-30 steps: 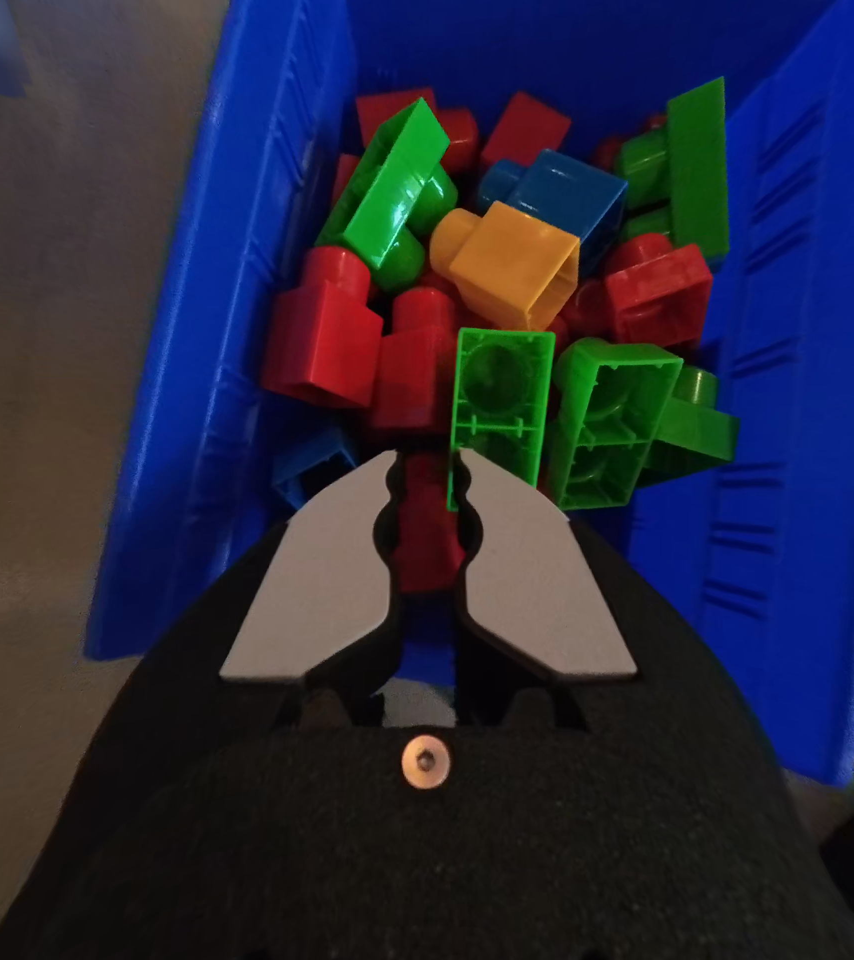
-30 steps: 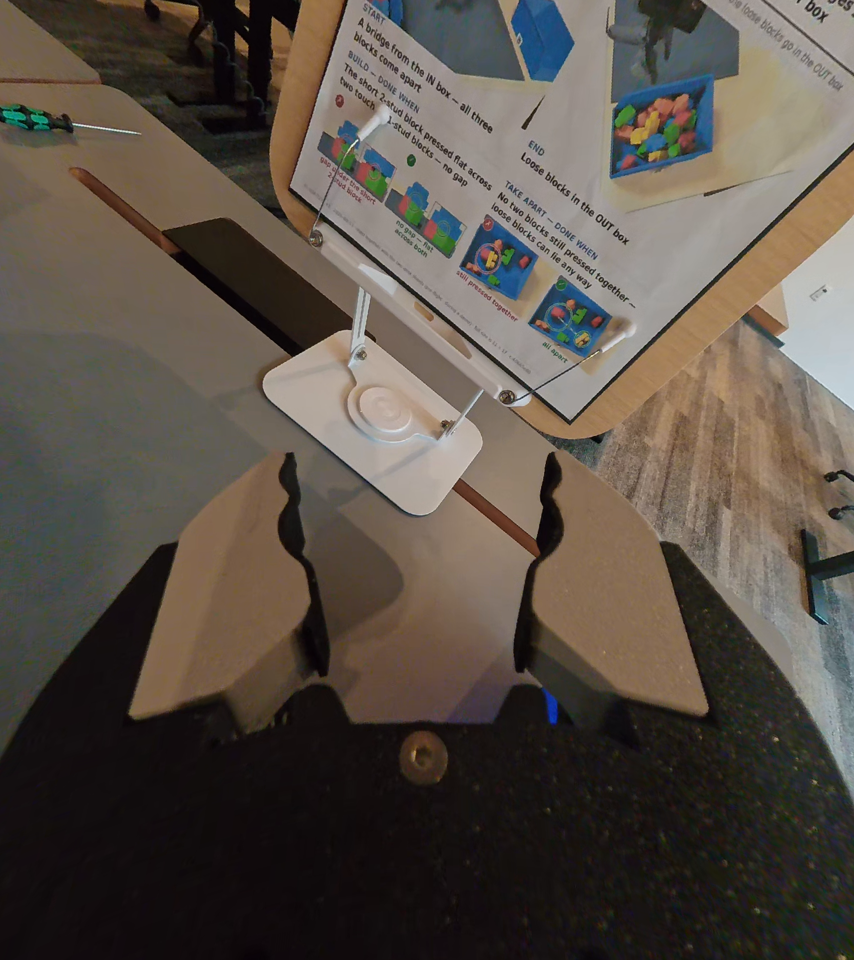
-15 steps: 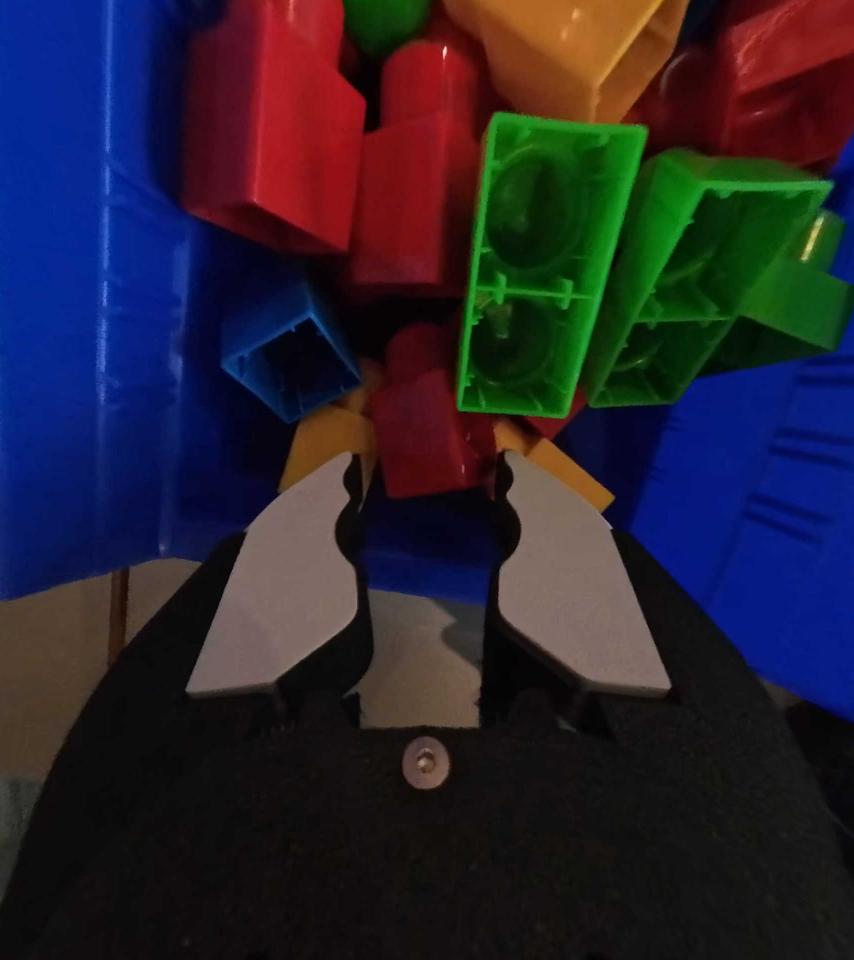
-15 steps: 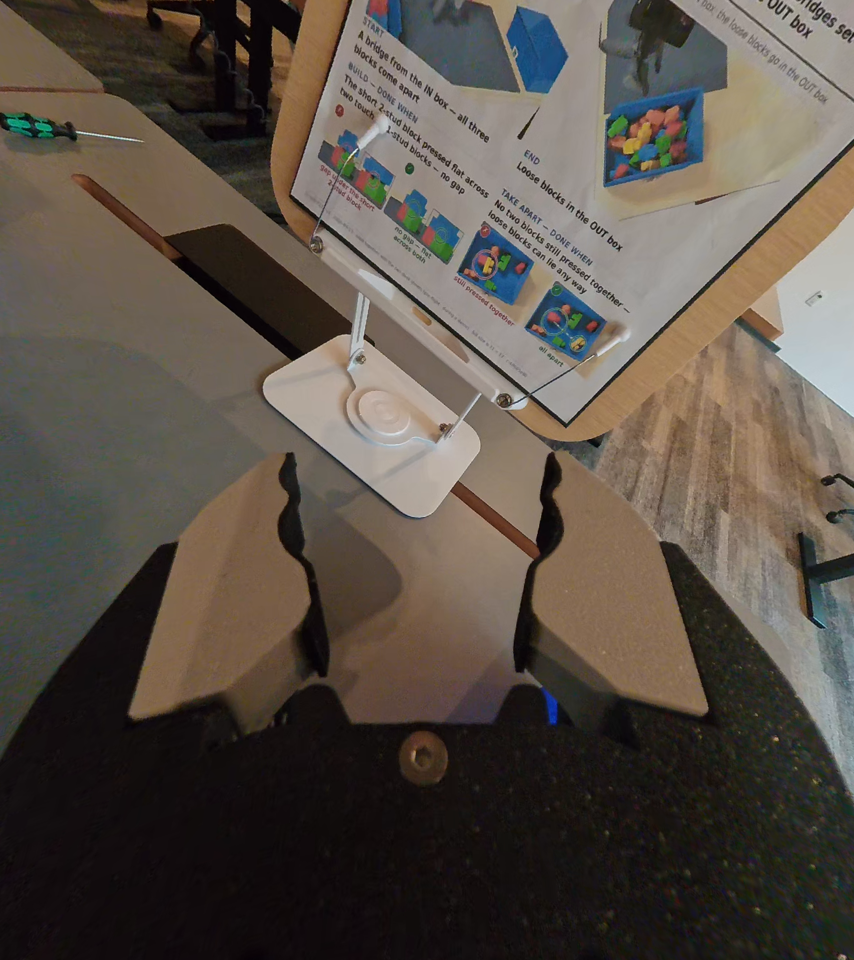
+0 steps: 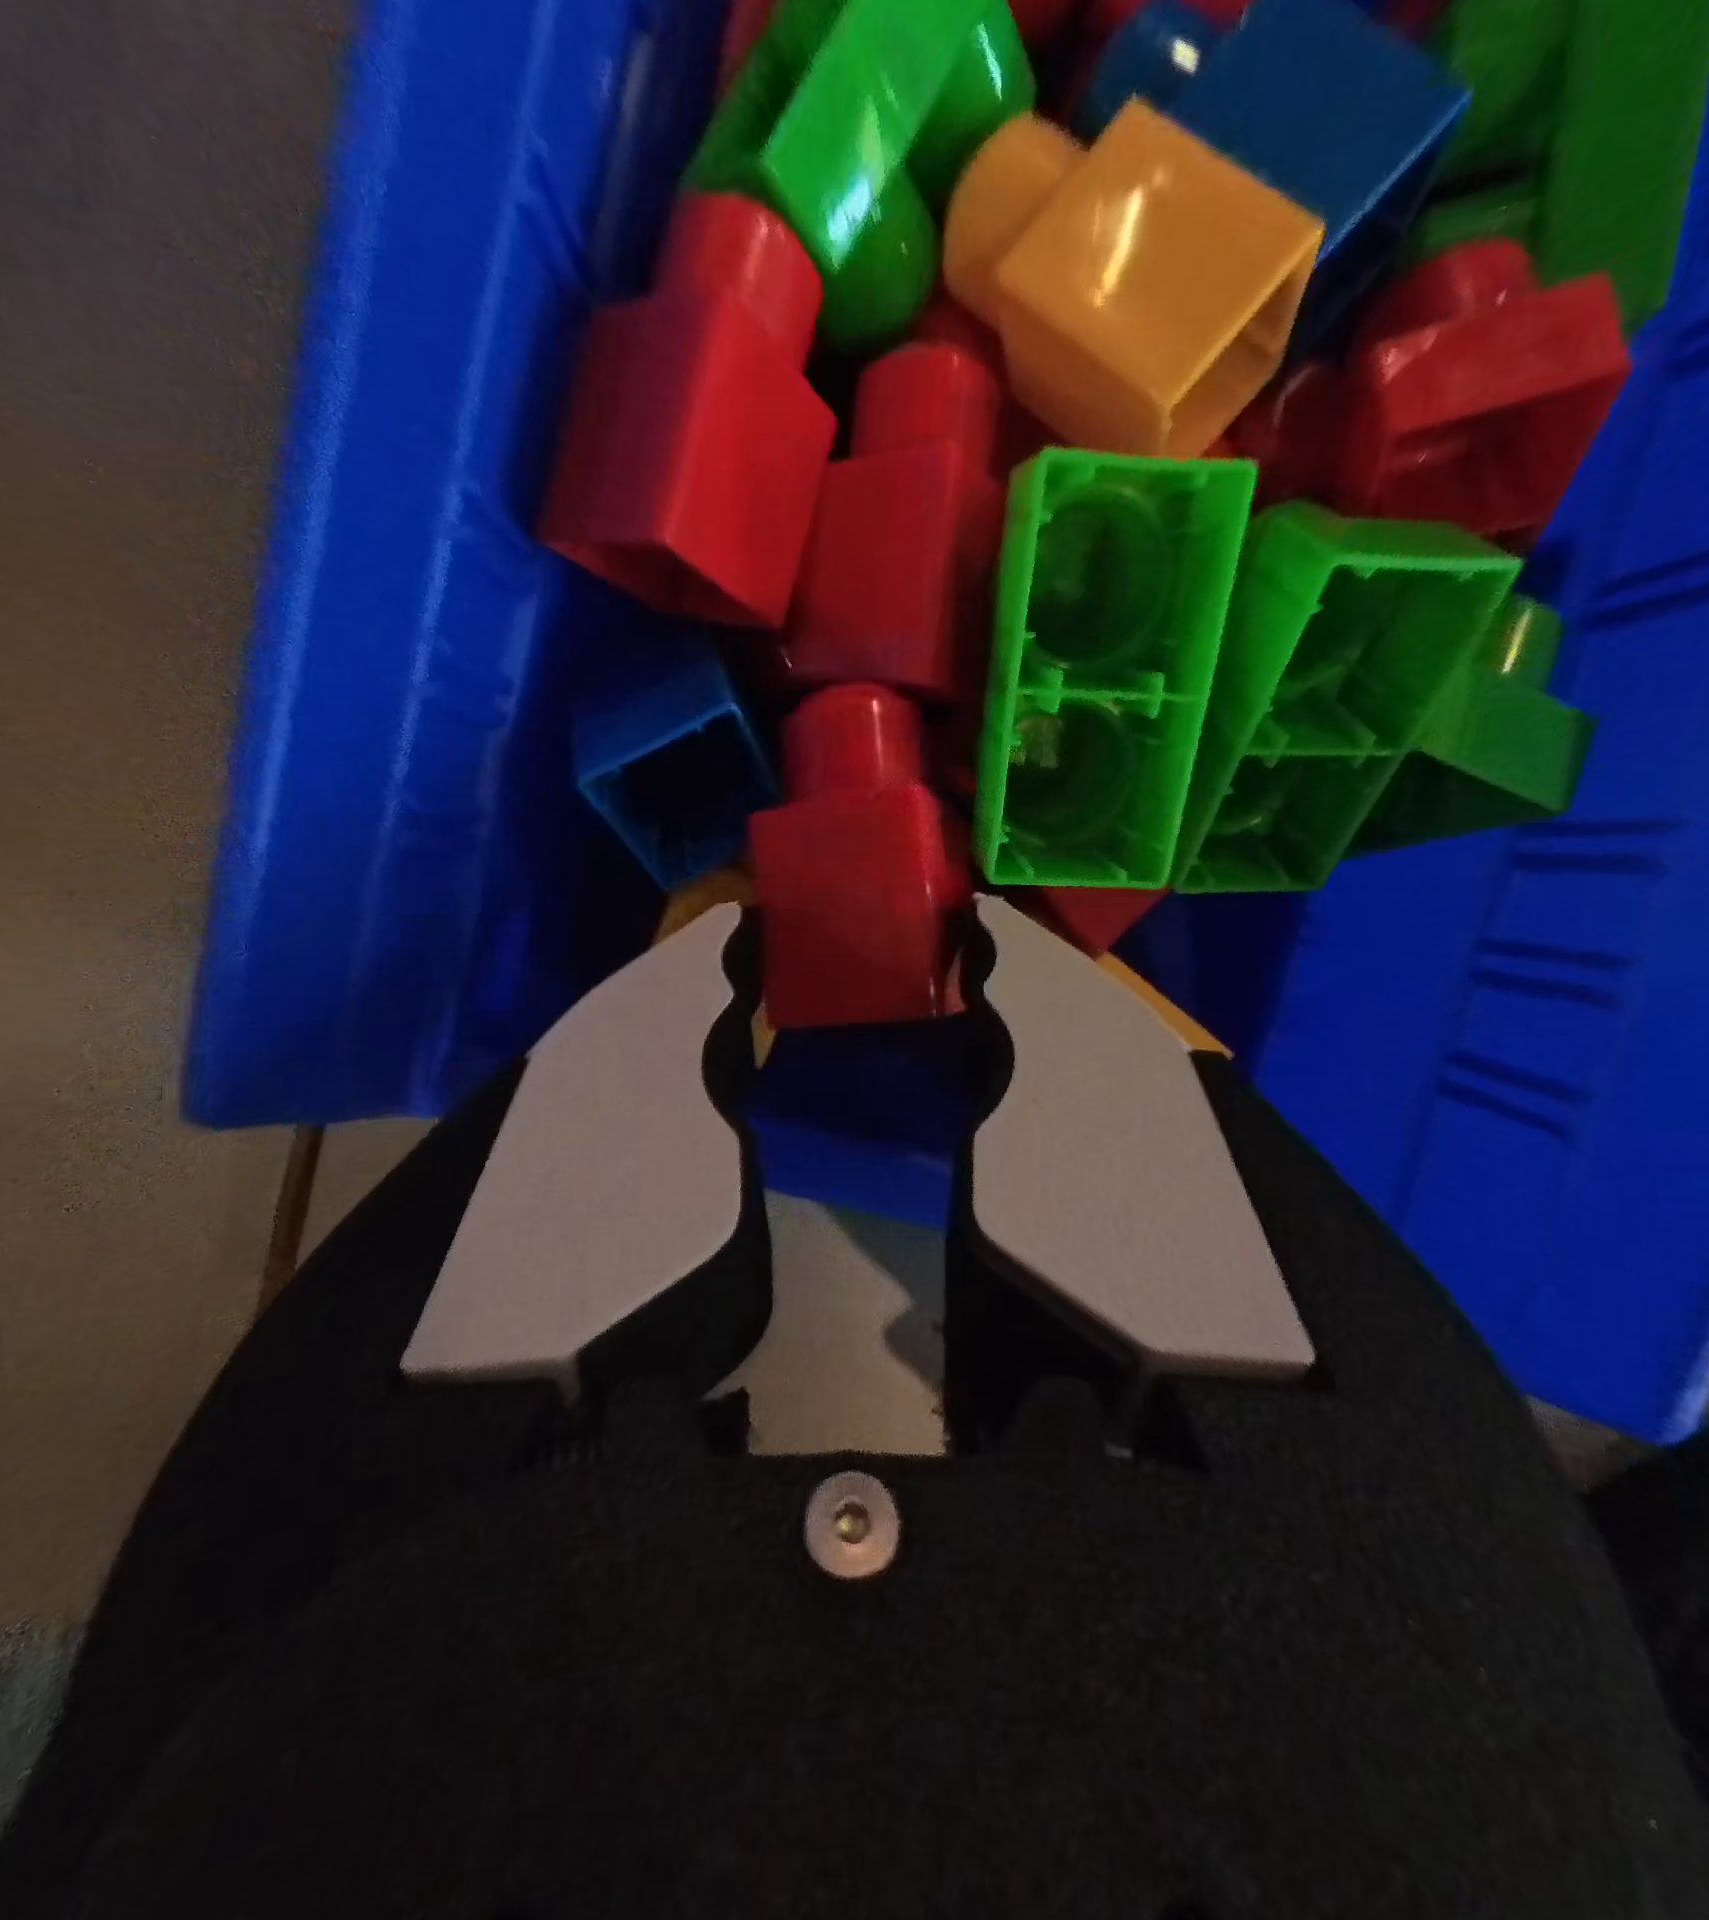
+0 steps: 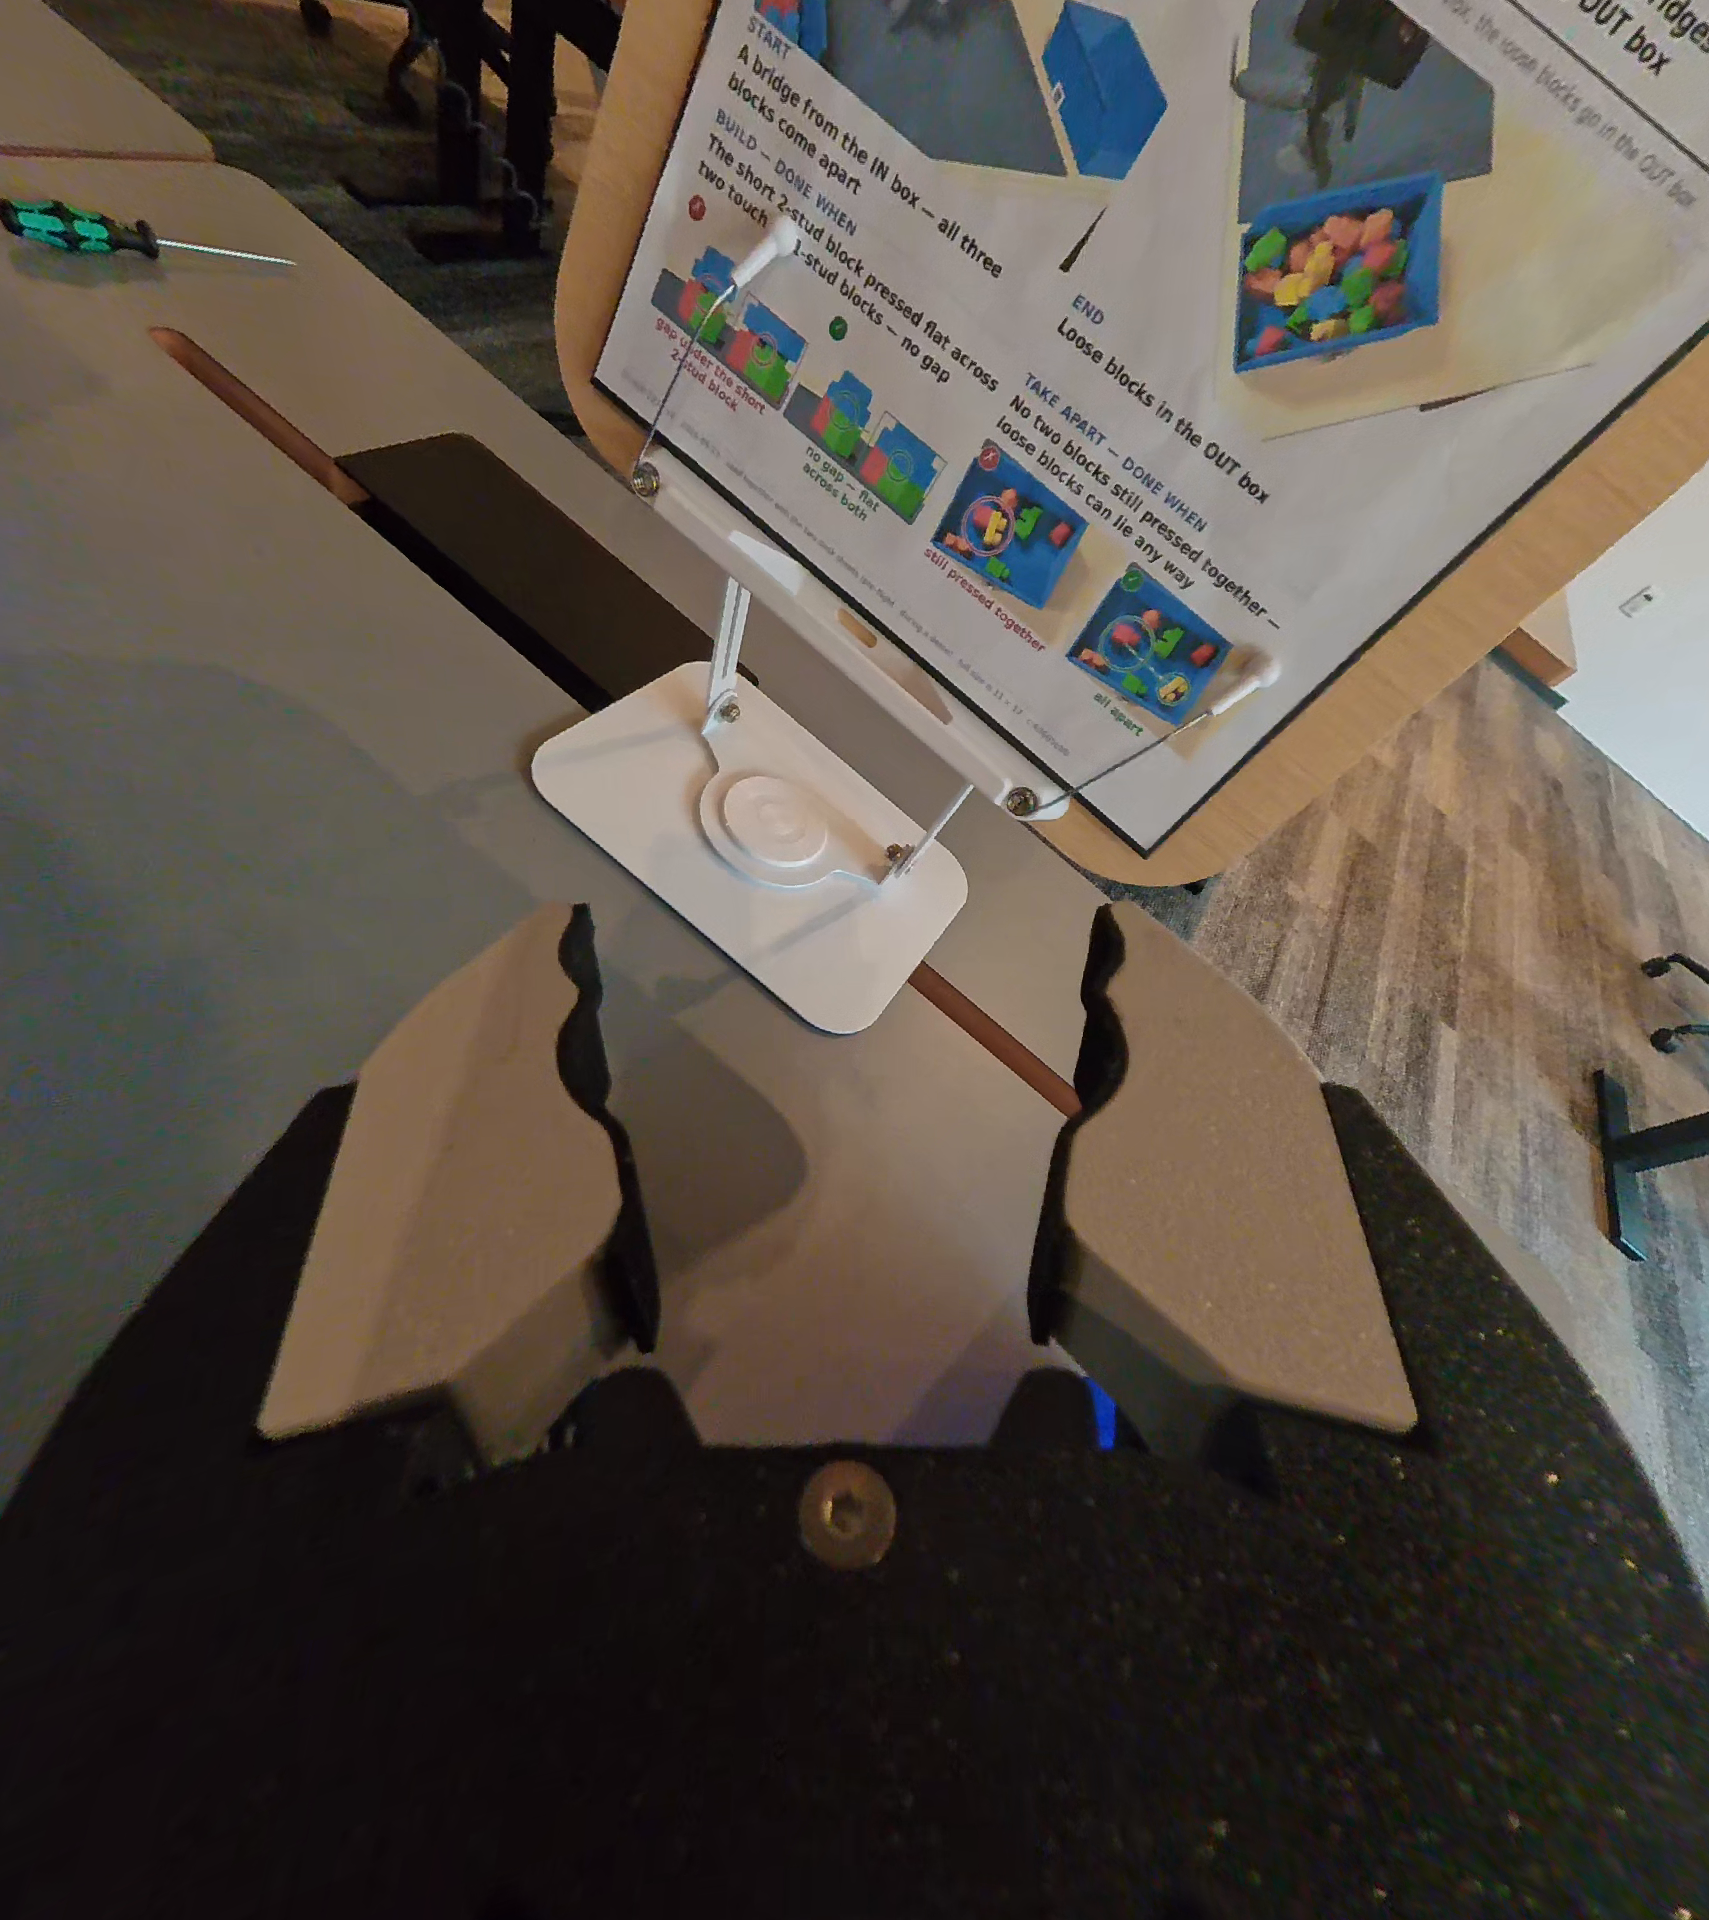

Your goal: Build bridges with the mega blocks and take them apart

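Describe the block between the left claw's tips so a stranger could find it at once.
Look in the blue bin of blocks. At its near end, between the left claw tips, is a red block. Unlike the two-stud green block beside it, it has a single stud, pointing away.

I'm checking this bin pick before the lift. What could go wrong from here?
1. The left hand-held gripper pinches only the near end of the red one-stud plastic block, so it may slip.
2. The upturned green two-stud plastic block leans beside it and may get dragged in the blue plastic bin.
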